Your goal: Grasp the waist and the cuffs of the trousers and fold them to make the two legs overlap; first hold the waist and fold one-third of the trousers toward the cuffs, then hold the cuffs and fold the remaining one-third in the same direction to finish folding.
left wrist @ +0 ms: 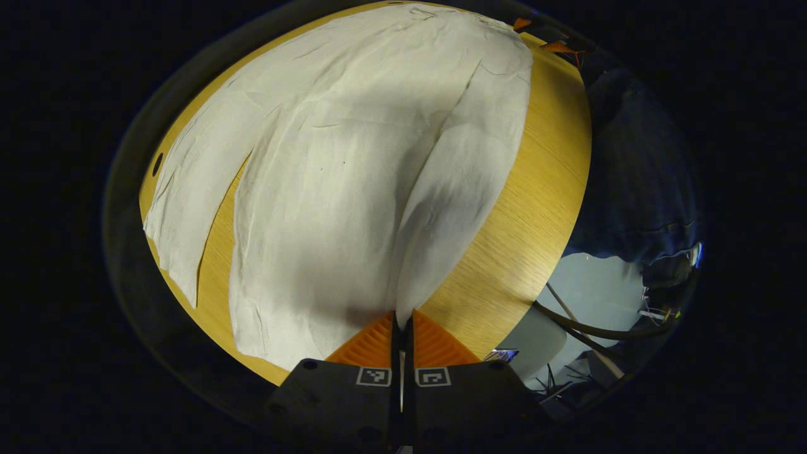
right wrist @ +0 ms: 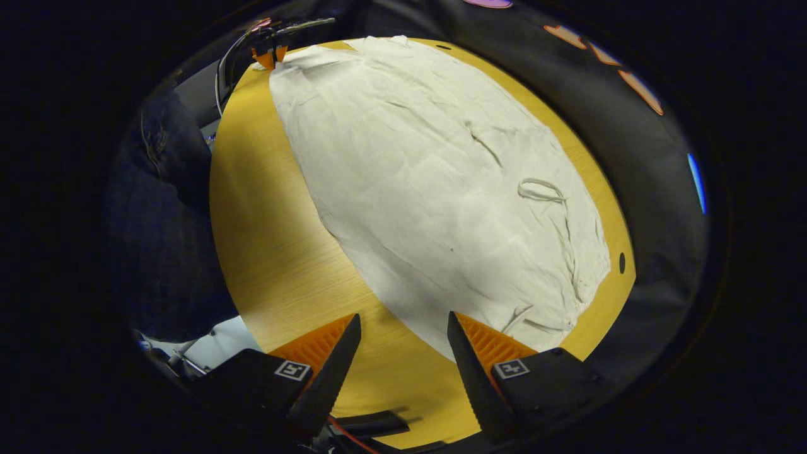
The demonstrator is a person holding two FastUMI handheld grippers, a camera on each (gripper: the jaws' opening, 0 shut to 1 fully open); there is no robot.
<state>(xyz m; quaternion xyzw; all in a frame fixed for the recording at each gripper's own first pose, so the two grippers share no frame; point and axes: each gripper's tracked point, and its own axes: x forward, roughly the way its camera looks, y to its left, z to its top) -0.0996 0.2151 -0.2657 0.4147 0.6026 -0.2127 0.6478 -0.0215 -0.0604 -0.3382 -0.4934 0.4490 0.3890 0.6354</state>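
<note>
Trousers [left wrist: 353,189] lie flat lengthwise on the tabletop [left wrist: 542,189], left tool [left wrist: 402,318] pinched together on a cuff corner at one end, right tool [right wrist: 403,334] spread apart at the waist end (waist edge just ahead-right, nothing gripped).

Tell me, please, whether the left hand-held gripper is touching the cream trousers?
Touching. In the left gripper view, the left hand-held gripper is shut on an edge of the cream fabric trousers lying on the wooden table.
</note>
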